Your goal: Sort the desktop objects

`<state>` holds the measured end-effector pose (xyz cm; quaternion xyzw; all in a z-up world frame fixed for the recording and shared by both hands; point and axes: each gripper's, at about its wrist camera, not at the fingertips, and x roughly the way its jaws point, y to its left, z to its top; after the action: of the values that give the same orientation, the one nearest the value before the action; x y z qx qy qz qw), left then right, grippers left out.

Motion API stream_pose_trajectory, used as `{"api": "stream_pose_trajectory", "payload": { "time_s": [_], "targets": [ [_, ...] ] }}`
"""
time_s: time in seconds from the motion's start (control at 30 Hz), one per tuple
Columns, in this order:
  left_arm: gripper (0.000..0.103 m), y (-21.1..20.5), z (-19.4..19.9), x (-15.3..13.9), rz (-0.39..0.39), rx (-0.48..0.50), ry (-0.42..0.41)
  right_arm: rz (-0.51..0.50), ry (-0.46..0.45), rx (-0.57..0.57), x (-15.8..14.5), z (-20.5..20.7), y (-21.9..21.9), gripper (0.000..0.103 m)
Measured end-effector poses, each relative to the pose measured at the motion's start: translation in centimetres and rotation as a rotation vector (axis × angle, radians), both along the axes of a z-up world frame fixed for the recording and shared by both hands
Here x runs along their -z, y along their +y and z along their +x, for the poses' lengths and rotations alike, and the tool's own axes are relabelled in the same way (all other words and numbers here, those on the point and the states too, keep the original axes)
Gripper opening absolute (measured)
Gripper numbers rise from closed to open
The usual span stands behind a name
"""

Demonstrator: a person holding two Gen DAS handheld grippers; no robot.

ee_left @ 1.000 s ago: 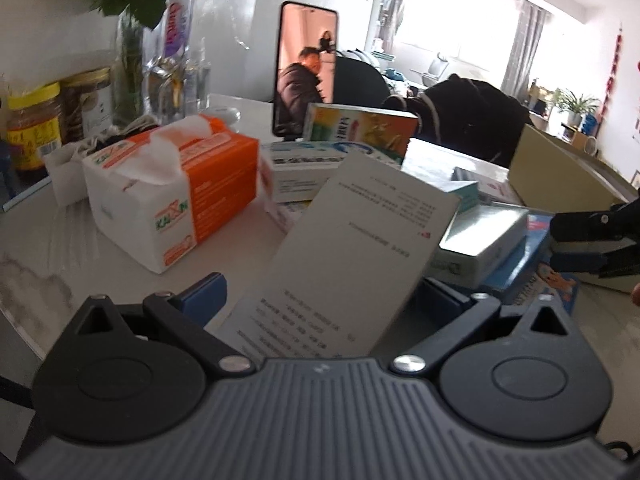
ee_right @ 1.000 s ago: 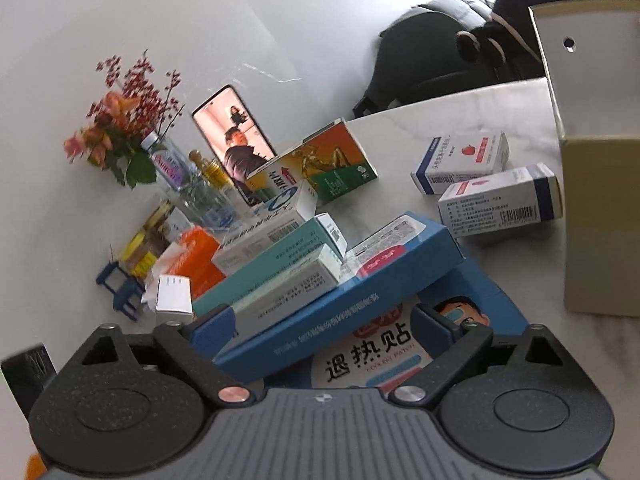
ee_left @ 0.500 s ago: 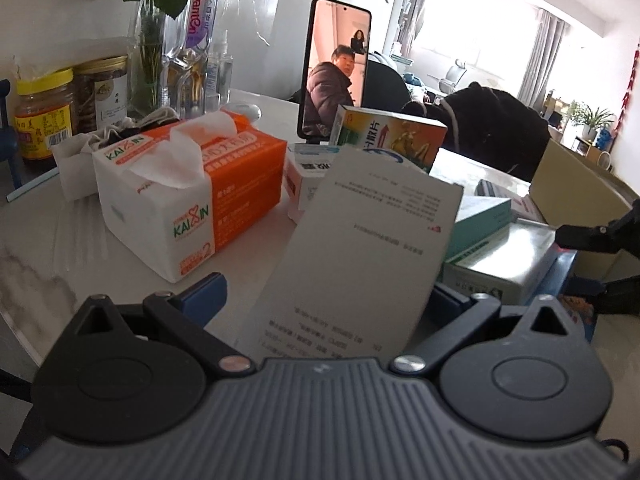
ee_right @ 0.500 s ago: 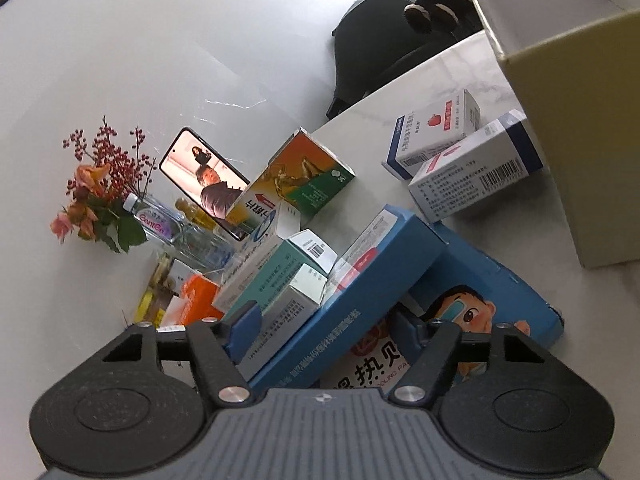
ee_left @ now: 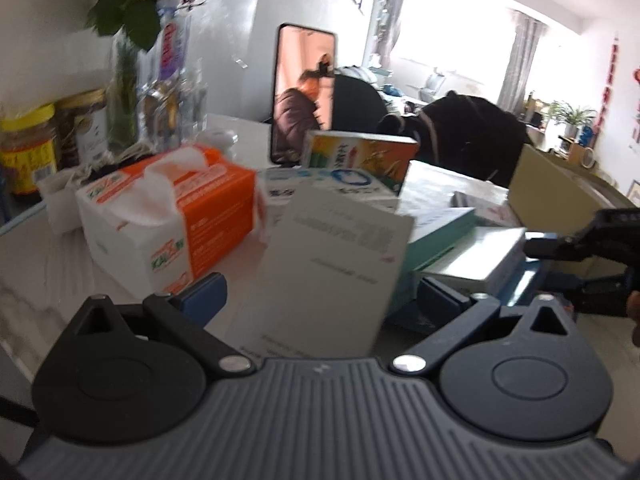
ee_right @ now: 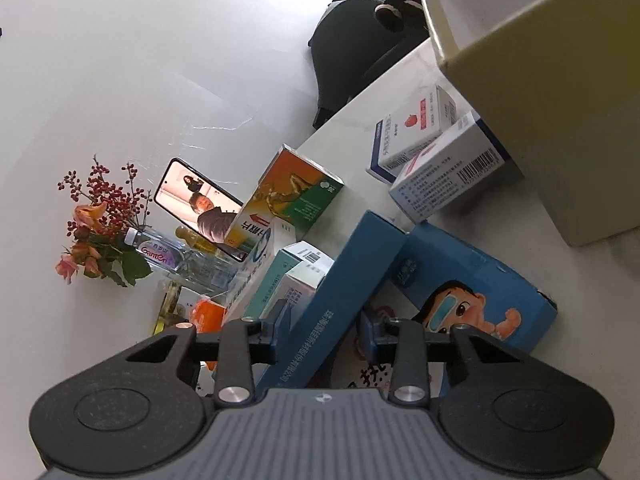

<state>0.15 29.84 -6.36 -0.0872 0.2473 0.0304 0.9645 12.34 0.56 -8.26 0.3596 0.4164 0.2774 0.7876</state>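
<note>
Right gripper (ee_right: pixel 324 328) closing on slim blue box (ee_right: pixel 344 300), tilted on edge at 6 o'clock of the right wrist view, leaning on cartoon-printed blue box (ee_right: pixel 480 280); pads seem to press its two broad faces. Probably light, stiff cardboard with smooth print, so better gripped low across the thin side, firmly but without crushing. Left gripper (ee_left: pixel 320 300) apart around white leaflet box (ee_left: pixel 336 264); contact not clear. Lower end of both boxes hidden by gripper bodies; left view blurred.

Orange-and-white tissue pack (ee_left: pixel 168 220), blue cartoon-printed box (ee_right: pixel 476 300), red-berried flowers (ee_right: pixel 100 220).
</note>
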Motion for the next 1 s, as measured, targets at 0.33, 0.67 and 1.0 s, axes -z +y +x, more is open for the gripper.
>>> {"api": "stream_pose_trajectory", "payload": {
  "time_s": [0.33, 0.67, 1.0],
  "targets": [
    [0.103, -2.8, -0.5, -0.6, 0.079, 0.154, -0.04, -0.011, -0.017, 0.007, -0.9, -0.9, 0.0, 0.036],
    [0.103, -2.7, 0.1, 0.0, 0.048, 0.152, -0.049, -0.009, -0.061, 0.012, -2.9, -1.6, -0.8, 0.033],
    [0.103, -2.1, 0.3, 0.5, 0.037, 0.118, -0.045, -0.017, -0.097, 0.053, -4.1, -2.3, -2.4, 0.031]
  ]
}}
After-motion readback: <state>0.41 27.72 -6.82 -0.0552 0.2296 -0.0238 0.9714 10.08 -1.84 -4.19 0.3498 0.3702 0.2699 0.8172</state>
